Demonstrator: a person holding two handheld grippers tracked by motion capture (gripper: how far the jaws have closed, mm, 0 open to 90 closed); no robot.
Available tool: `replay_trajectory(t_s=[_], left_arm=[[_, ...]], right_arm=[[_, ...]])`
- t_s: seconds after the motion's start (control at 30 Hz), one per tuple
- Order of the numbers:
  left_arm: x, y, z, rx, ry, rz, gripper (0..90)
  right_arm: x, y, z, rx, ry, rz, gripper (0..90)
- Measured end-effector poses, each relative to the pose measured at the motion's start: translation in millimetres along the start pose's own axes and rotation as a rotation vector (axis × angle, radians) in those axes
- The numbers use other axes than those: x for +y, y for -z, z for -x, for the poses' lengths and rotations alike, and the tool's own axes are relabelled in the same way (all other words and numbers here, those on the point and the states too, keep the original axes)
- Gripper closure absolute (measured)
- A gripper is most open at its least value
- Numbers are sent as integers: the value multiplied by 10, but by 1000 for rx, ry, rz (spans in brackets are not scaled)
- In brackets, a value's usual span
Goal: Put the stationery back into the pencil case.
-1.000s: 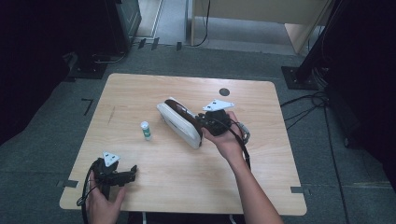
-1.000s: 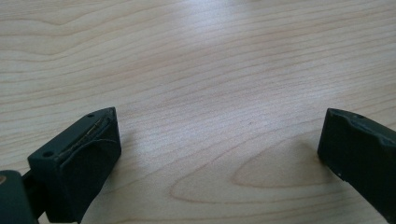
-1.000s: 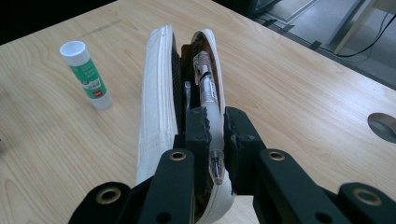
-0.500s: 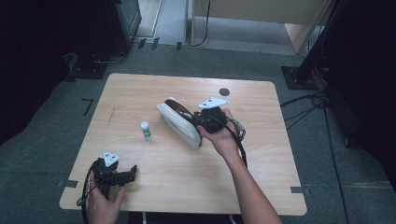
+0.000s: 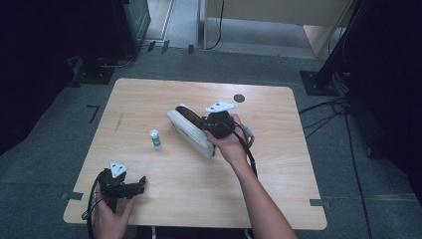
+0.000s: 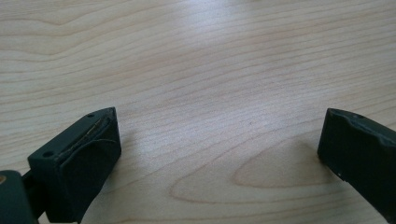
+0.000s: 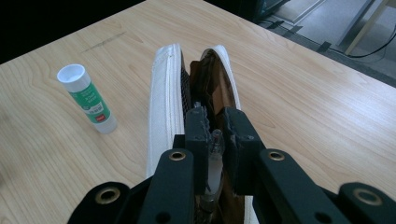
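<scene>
Shifted a little toward the tabletop's left edge since a second ago, the right gripper (image 5: 208, 125) and the white pencil case (image 5: 190, 130) now sit slightly left of where they were, while the left gripper (image 5: 141, 183) has stayed put near the front left corner.

The pencil case is a long, white, soft pouch with a brown lining, lying open near the middle of the tabletop (image 5: 278, 164), angled so one end points toward the far left and the other toward the near right. In the right gripper view the pencil case (image 7: 164, 107) gapes along its top edge, and the right gripper (image 7: 215, 122) reaches into that opening. Its jaws are pressed nearly together, pinching a thin, pale, pen-like object (image 7: 215, 154) that stands between them inside the pouch; what exactly it is cannot be made out.

Just left of the pouch, apart from it, a glue stick (image 5: 156, 139) with a white cap and green label stands upright. In the right gripper view the glue stick (image 7: 88, 100) is at the left.

A small dark round mark (image 5: 239, 98) lies near the far edge, behind the right hand (image 5: 230, 144).

In the left gripper view the left gripper (image 6: 217, 140) has its jaws spread wide over bare wood, holding nothing.
</scene>
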State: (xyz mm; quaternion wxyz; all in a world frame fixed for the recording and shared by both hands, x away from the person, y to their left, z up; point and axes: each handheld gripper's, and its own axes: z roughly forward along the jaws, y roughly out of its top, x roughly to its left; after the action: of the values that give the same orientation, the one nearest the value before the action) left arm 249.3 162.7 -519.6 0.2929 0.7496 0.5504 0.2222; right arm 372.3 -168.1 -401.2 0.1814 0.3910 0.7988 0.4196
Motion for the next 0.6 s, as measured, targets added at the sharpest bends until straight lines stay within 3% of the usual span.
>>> replay_trajectory(t_s=[0.1,0.3,0.6], left_arm=[[0,0,0,0,0,0,0],[0,0,0,0,0,0,0],[0,0,0,0,0,0,0]], right_arm=[[19,-37,-4,-2,5,-4,803],[77,-86,-18,-4,12,19,688],[68,60,-20,22,-13,64,678]])
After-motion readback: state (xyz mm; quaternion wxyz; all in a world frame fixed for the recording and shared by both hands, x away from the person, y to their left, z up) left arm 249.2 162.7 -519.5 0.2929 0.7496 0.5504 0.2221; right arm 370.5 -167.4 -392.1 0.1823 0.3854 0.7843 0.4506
